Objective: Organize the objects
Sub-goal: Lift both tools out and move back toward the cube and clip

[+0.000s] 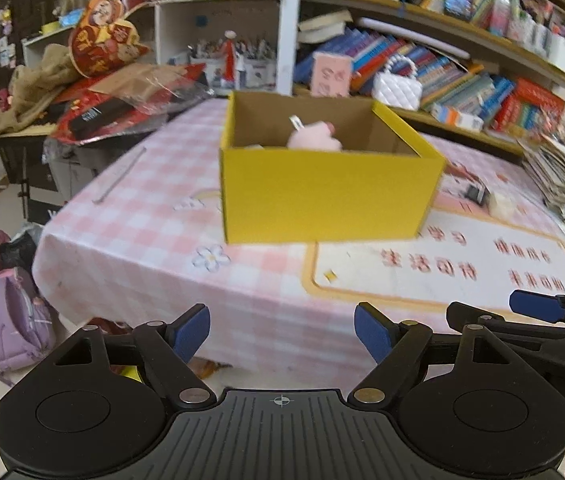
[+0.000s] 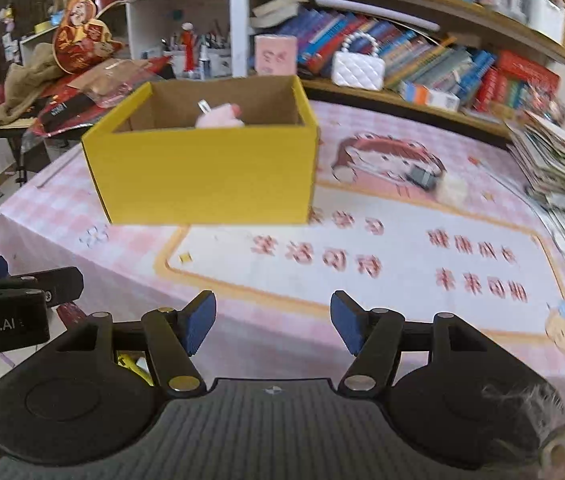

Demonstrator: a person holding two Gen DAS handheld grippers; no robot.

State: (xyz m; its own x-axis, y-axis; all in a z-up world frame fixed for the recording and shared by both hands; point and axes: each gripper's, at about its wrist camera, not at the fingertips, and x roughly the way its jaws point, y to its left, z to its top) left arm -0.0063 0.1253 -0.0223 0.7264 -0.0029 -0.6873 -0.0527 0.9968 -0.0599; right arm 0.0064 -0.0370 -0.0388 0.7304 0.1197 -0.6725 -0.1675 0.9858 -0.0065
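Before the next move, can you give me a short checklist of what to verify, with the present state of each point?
1. Left gripper empty, jaws apart: ok.
2. Right gripper empty, jaws apart: ok.
3. Yellow box upright on the table, top open: ok.
4. Pink soft toy already inside the box: ok.
5. Small dark item and white item lie on the table beside the box, not yet put away: not ok.
6. What these two items are: cannot tell, the pictures are blurred.

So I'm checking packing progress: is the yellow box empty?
Not empty: the open-topped yellow box holds a pink soft item showing above its front wall.
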